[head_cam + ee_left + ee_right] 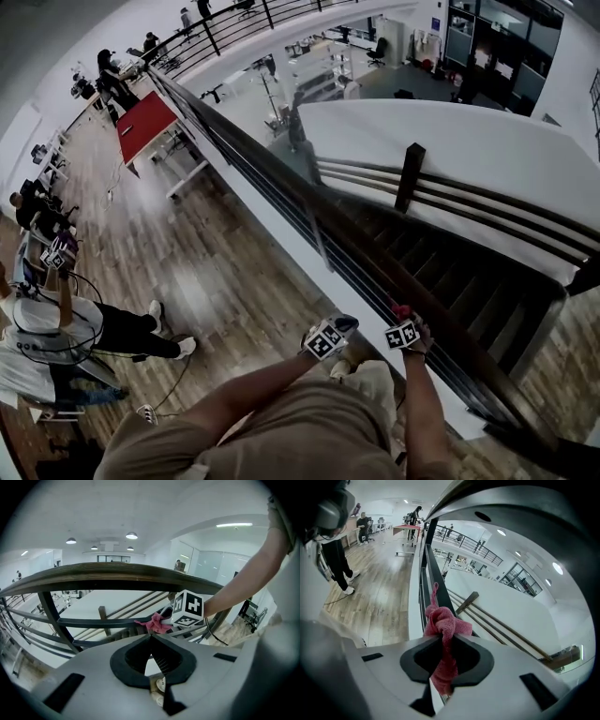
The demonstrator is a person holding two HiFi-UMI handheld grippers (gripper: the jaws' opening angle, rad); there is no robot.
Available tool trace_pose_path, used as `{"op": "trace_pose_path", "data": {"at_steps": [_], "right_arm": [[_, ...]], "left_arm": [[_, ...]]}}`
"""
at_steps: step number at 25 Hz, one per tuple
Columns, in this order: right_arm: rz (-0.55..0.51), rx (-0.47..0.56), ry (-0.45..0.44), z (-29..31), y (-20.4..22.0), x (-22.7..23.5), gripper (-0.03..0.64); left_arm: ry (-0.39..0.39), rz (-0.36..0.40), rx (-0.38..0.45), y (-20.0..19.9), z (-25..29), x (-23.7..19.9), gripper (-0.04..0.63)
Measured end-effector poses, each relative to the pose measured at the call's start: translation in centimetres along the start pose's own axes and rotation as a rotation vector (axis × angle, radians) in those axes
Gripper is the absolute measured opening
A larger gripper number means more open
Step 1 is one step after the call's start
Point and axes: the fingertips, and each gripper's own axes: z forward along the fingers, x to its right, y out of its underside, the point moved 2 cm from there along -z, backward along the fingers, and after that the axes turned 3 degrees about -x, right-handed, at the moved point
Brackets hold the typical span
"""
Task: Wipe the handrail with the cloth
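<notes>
Cloth gripped, wiping not visibly started.
Your right gripper (443,639) clamps the pink cloth (440,623) beside the handrail (117,571); left gripper (151,637) closed, empty. Whole rail seemingly left.

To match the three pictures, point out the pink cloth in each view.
Head view: cloth low, right of centre, at the handrail.
Left gripper view: cloth at centre, below the handrail.
Right gripper view: cloth at centre, clamped in the right tool.
Shared landmark: the dark wooden handrail.

Wood-plank floor (234,281), bearing a red-topped table (145,124) and a person's white shoes (186,347).
</notes>
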Motion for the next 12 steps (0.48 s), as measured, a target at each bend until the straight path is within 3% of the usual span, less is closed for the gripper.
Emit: {"op": "trace_pose_path", "data": {"at_steps": [12], "right_arm": [[0.026, -0.046, 0.017, -2.2, 6.9, 1.2, 0.061]], "left_arm": [[0.024, 0.051, -0.001, 0.0, 1.9, 3.7, 0.018]]}}
